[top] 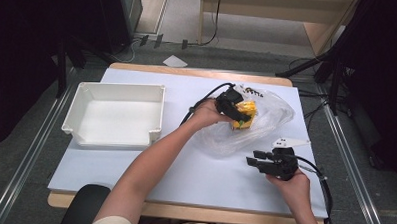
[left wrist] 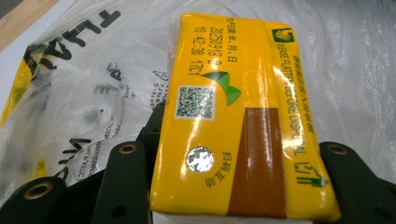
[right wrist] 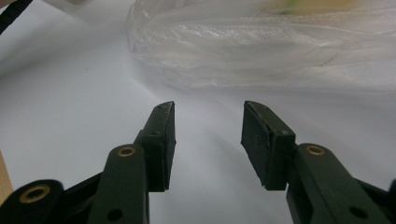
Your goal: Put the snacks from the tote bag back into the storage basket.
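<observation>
A yellow drink carton point(top: 247, 110) with green print and a brown stripe lies in the mouth of a clear plastic bag point(top: 274, 114) right of the table's middle. My left gripper point(top: 238, 116) reaches into the bag, and its black jaws stand against both sides of the carton point(left wrist: 233, 116), shut on it. The crinkled bag point(left wrist: 79, 93) with black lettering lies behind. My right gripper point(top: 253, 161) hovers near the front right of the table, pointing left, its jaws point(right wrist: 208, 140) open with nothing between them. The bag's edge point(right wrist: 261, 51) lies just ahead of it.
A white rectangular tray point(top: 152, 93) stands empty at the left of the white table sheet point(top: 199, 177). Cables trail from both grippers. Dark stands and rails flank the table on the floor.
</observation>
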A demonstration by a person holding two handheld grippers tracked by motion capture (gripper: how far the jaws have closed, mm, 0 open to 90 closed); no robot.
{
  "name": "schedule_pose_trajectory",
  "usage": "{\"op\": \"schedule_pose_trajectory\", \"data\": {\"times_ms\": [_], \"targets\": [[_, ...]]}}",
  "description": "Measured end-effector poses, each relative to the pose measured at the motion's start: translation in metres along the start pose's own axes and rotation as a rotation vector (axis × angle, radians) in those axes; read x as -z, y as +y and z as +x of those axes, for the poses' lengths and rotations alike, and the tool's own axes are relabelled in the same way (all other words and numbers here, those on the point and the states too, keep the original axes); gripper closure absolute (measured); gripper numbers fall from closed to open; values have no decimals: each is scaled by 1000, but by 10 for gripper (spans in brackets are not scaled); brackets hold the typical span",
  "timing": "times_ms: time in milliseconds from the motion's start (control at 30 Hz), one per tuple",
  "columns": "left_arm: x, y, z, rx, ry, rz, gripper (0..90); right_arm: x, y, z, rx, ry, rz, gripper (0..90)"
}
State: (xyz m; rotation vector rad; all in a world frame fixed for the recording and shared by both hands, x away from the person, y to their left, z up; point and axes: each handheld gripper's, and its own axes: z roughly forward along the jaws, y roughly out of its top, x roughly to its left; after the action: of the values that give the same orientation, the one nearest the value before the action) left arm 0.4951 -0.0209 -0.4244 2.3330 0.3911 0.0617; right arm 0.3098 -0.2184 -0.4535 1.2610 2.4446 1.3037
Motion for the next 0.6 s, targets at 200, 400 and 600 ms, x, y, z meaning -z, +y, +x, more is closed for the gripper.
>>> {"op": "schedule_pose_trajectory", "data": {"times_ms": [200,400,600], "targets": [[6,2,3,46,-3,-38,512,1,0,0,-6,-1,2,561],[19,10,1,49,5,-42,513,1,0,-1,-4,-1,-1,561],[29,15,0,67,3,-36,514,1,0,-1,-5,1,-2,565]]}}
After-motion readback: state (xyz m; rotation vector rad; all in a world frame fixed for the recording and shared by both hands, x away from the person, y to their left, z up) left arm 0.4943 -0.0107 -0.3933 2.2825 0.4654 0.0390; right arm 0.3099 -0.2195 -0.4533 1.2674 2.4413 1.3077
